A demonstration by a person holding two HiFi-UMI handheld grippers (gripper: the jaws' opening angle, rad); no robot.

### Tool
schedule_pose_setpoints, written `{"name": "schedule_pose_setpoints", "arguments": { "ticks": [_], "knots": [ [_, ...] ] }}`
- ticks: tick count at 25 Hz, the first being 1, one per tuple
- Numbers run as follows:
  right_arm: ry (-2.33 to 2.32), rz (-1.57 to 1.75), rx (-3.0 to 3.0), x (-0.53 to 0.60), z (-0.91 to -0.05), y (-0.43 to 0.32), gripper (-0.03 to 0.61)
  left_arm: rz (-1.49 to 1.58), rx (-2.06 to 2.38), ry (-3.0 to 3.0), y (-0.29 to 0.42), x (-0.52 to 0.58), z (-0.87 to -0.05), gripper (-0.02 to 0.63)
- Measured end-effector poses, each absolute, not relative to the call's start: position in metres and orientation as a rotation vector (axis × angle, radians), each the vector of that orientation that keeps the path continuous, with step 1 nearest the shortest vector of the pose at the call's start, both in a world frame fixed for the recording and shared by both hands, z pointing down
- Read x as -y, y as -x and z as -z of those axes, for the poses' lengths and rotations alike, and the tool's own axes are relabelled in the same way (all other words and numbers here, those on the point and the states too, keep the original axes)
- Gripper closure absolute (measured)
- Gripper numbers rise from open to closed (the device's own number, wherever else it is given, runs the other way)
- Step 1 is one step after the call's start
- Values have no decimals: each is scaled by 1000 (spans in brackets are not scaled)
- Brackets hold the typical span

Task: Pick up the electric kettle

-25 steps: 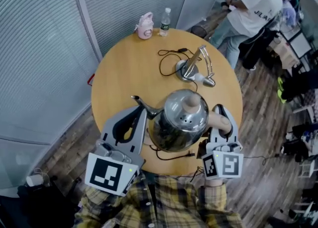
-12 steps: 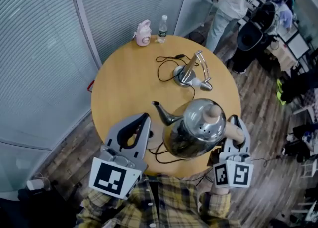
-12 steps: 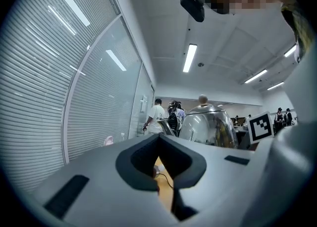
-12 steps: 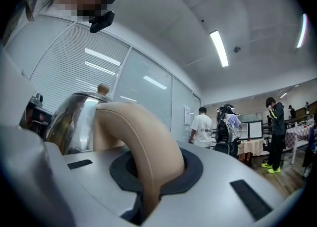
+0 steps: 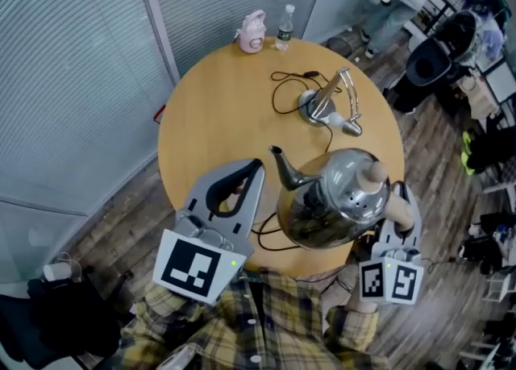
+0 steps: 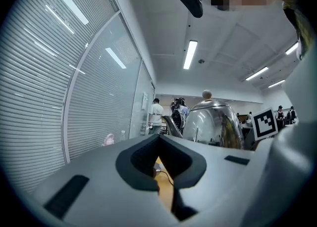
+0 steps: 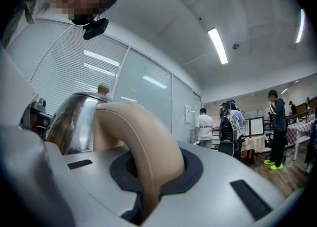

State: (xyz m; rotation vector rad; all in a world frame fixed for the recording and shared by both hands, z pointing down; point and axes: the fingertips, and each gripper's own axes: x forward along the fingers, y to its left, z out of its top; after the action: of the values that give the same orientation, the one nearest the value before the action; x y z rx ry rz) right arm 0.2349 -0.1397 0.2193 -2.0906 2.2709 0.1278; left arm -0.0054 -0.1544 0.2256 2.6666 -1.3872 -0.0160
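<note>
Kettle (image 5: pixel 334 199) and right gripper (image 5: pixel 401 203) have drifted together toward the right side of the worktop (image 5: pixel 218 110) since 1 second ago, and the kettle now overhangs the near right rim. The right gripper is clamped on the kettle's beige handle (image 7: pixel 143 147), which fills the gap between its pads. The kettle hangs clear above the worktop, spout pointing left. The left gripper (image 5: pixel 256 168) sits just beside the spout with its jaws together on nothing. To my eye the pick-up is done.
</note>
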Motion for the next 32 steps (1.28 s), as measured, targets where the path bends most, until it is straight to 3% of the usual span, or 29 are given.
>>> {"name": "schedule_pose_setpoints", "arguments": {
  "ticks": [32],
  "knots": [
    [2061,-153,-2344,147,-208,-224,545,-187,1189,-2820,-8,145,-235,615]
  ]
}}
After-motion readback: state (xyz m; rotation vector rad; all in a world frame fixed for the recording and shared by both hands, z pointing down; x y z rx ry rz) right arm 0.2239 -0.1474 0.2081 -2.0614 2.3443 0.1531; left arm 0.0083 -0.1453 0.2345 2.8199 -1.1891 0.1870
